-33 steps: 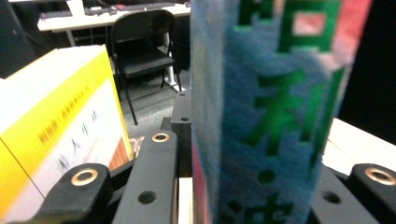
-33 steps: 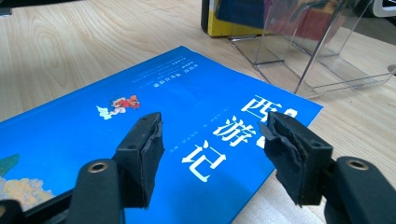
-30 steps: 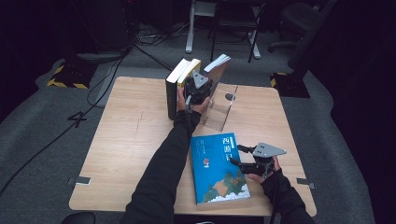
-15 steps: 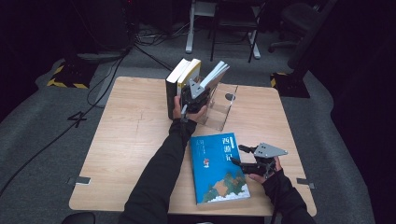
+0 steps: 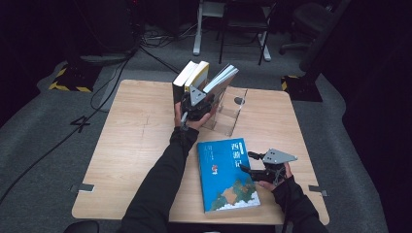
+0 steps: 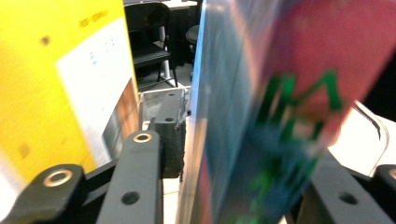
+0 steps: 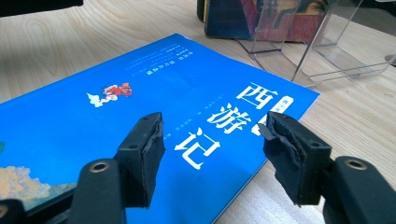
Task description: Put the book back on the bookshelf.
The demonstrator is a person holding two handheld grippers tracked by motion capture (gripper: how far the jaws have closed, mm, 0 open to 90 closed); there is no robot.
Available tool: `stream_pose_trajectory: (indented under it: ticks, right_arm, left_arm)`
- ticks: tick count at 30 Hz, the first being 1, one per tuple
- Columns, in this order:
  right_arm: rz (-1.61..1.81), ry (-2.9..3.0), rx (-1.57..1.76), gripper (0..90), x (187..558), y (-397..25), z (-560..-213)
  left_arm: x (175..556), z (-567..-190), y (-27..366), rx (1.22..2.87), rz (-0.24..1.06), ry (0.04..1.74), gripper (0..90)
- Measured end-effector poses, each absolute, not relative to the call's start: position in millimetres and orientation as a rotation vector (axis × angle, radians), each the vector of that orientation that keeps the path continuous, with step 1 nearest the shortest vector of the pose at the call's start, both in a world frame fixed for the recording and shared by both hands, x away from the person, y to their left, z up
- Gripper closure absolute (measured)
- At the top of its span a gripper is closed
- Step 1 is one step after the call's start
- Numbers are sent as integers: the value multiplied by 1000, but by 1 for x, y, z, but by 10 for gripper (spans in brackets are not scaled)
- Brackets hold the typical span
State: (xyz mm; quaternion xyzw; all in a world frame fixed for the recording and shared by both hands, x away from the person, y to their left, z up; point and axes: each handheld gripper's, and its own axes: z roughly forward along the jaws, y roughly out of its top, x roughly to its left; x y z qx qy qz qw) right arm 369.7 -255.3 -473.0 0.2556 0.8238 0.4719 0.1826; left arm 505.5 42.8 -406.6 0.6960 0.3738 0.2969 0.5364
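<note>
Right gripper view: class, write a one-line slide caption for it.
Open hand-held gripper poised over a blue book lying flat on the wooden table, near a clear stand.

A light wooden table stands on grey carpet in a dim room, with black cables, yellow-black hazard tape and a dark chair behind.

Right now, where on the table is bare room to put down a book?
The table's whole left half is bare, from its left edge to the blue book. The far middle is crowded with standing books and a clear stand.
</note>
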Motion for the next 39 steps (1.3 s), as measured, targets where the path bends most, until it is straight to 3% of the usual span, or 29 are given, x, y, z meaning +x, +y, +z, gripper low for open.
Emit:
stream_pose_trajectory:
  ticks: [13,18,21,24,28,33,35,39]
  right_arm:
    - [1296,2350,718,387,370,-250,-477]
    - [1286,2361,716,387,370,-248,-479]
    - [1276,2370,711,387,370,-247,-480]
    - [1270,2373,710,387,370,-247,-481]
    - [1267,2371,710,389,370,-247,-482]
    - [1273,2362,709,391,370,-247,-481]
    - [1268,2363,706,391,370,-247,-480]
    - [1272,2364,692,392,369,-246,-480]
  left_arm:
    - [491,-441,65,1713,648,943,495]
    - [493,-455,67,1780,626,937,493]
    - [496,-464,65,1815,587,944,519]
    - [497,-469,59,1867,586,951,606]
    - [497,-470,52,1867,613,977,640]
    - [498,-468,41,1819,534,1003,725]
    - [500,-471,39,1772,485,1021,727]
    - [502,-471,36,1795,524,988,726]
